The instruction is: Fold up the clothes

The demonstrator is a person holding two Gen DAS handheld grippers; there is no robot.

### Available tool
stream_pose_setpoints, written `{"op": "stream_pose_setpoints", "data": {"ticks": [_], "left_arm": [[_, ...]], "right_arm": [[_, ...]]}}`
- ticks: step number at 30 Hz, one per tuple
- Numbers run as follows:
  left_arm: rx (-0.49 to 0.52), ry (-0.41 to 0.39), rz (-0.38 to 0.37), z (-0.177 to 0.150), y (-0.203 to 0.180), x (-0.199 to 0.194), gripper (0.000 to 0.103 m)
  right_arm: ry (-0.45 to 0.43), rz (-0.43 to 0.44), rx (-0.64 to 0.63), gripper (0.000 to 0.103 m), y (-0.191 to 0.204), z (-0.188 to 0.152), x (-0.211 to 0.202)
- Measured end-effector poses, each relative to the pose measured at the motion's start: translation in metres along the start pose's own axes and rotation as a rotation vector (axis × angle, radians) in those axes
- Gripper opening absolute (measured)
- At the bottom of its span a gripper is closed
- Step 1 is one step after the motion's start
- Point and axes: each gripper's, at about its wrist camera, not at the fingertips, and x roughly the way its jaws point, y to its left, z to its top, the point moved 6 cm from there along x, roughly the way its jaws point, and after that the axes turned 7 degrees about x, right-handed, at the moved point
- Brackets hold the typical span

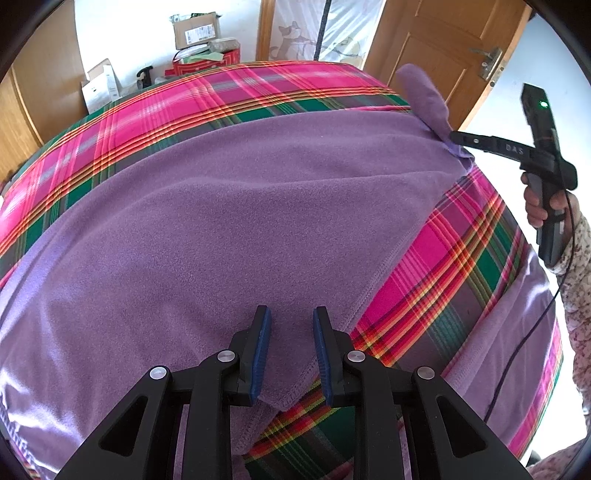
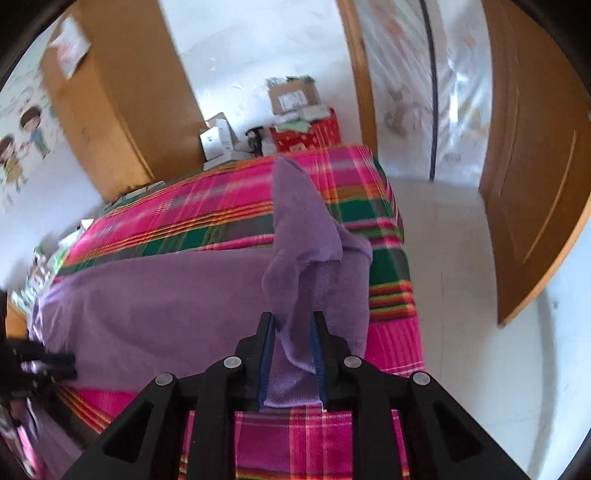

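Note:
A purple fleece garment lies spread on a bed with a pink and green plaid cover. My left gripper stands over the garment's near corner. Its blue pads are apart and the cloth lies flat beneath the gap, so it is open. At the far right edge my right gripper is shut on a bunched fold of the garment, with a flap standing up above it. In the right wrist view that fold rises from between the right gripper's pads, and the left gripper shows at the far left.
A person's hand in a floral sleeve holds the right gripper, and a cable hangs from it. Cardboard boxes and a red box stand beyond the bed's far end. A wooden door stands at the right, with pale floor beside the bed.

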Motion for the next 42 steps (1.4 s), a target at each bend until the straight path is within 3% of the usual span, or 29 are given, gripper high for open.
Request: {"op": "stream_pose_setpoints", "data": {"ticks": [3, 6, 10, 13, 18, 20, 27, 31, 38, 41, 42], "left_arm": [[-0.001, 0.000, 0.001, 0.000, 0.000, 0.000, 0.024], [0.001, -0.002, 0.006, 0.000, -0.001, 0.000, 0.024], [0.000, -0.003, 0.007, -0.001, -0.001, 0.000, 0.024], [0.003, -0.005, 0.008, -0.002, -0.002, 0.000, 0.024], [0.005, -0.008, 0.002, -0.003, -0.001, -0.001, 0.024], [0.006, -0.008, 0.003, -0.004, -0.001, -0.001, 0.024], [0.005, -0.015, 0.004, -0.005, 0.000, -0.001, 0.024], [0.004, -0.014, 0.004, -0.005, 0.000, -0.001, 0.024], [0.007, -0.017, 0.007, -0.007, -0.002, -0.001, 0.024], [0.008, -0.017, 0.008, -0.007, -0.002, -0.001, 0.024], [0.007, -0.017, 0.007, -0.008, -0.001, -0.001, 0.024]], "right_arm": [[-0.096, -0.044, 0.020, 0.021, -0.007, 0.008, -0.014], [-0.126, 0.004, 0.121, 0.026, -0.017, 0.018, -0.015], [-0.088, 0.057, 0.244, 0.028, -0.026, 0.029, 0.009], [-0.003, 0.095, 0.330, 0.032, -0.026, 0.023, 0.034], [0.000, 0.208, 0.220, 0.032, 0.010, 0.013, 0.033], [0.006, 0.210, 0.165, 0.032, 0.019, 0.011, 0.028], [-0.059, 0.109, 0.199, 0.032, -0.005, 0.010, 0.013], [-0.013, 0.074, 0.068, 0.041, 0.014, 0.001, 0.025], [0.014, -0.208, -0.206, 0.042, 0.044, -0.009, 0.049], [0.007, -0.222, -0.167, 0.042, 0.039, -0.005, 0.052], [0.005, -0.214, -0.139, 0.036, 0.034, -0.003, 0.051]]}}
